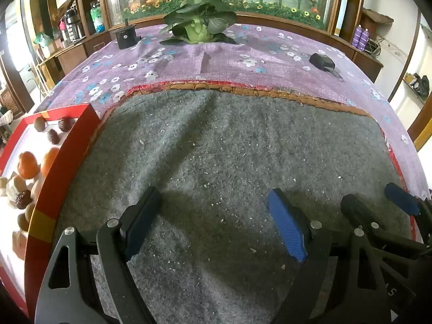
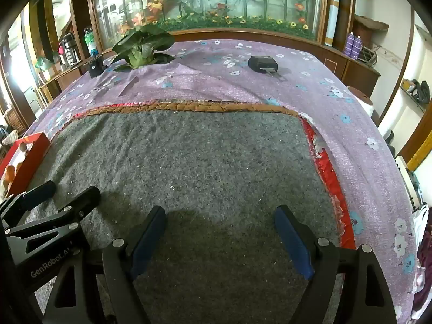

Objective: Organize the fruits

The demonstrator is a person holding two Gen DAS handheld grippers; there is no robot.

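Observation:
A red box (image 1: 67, 148) with a white floor stands at the left edge of the grey felt mat (image 1: 229, 148). It holds several fruits: orange ones (image 1: 27, 164), dark red ones (image 1: 64, 124) and brown ones (image 1: 39, 124). My left gripper (image 1: 213, 216) is open and empty, low over the mat to the right of the box. My right gripper (image 2: 220, 232) is open and empty over the mat, just right of the left gripper; it shows in the left wrist view (image 1: 378, 202). The box also shows in the right wrist view (image 2: 29, 151).
A purple flowered cloth (image 1: 243, 59) covers the table under the mat. At the far side lie a leafy green vegetable (image 1: 198, 24), a black cylindrical object (image 1: 125, 36) and a black device (image 1: 322, 62). Wooden cabinets and a glass flower display stand behind.

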